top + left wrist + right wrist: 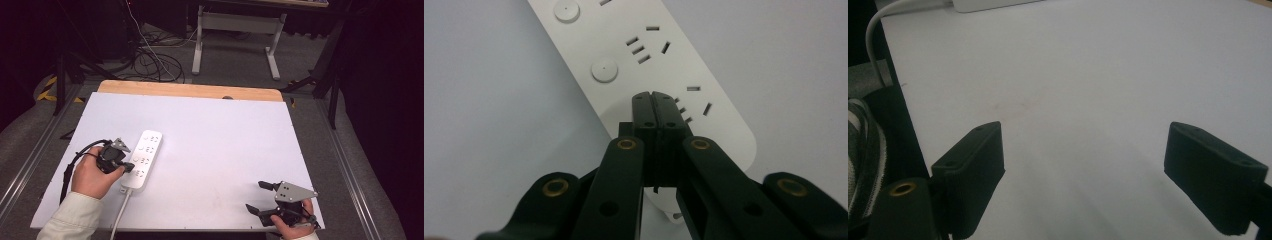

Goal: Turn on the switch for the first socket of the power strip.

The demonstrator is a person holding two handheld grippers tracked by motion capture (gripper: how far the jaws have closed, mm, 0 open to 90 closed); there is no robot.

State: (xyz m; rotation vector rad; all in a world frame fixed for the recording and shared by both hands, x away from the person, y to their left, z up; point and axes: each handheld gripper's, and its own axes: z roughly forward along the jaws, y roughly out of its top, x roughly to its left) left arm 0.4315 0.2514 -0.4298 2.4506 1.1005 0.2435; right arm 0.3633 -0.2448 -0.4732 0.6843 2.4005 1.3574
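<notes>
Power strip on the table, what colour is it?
White power strip, clearest in the left gripper view.

power strip (634,60): smooth white plastic, slight sheen
left gripper (655,107): matt black plastic, brass-coloured rivets
right gripper (1098,175): matt black pads
table (225,135): smooth matt white top, wood far edge
sleeve (75,217): pale cloth

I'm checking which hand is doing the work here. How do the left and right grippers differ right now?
The left gripper has its jaws pressed shut, while the right gripper has its jaws spread wide. The left gripper's tips sit over the white power strip; the right gripper is over bare white table, far from the strip. Both are hand-held, with black jaws.
</notes>
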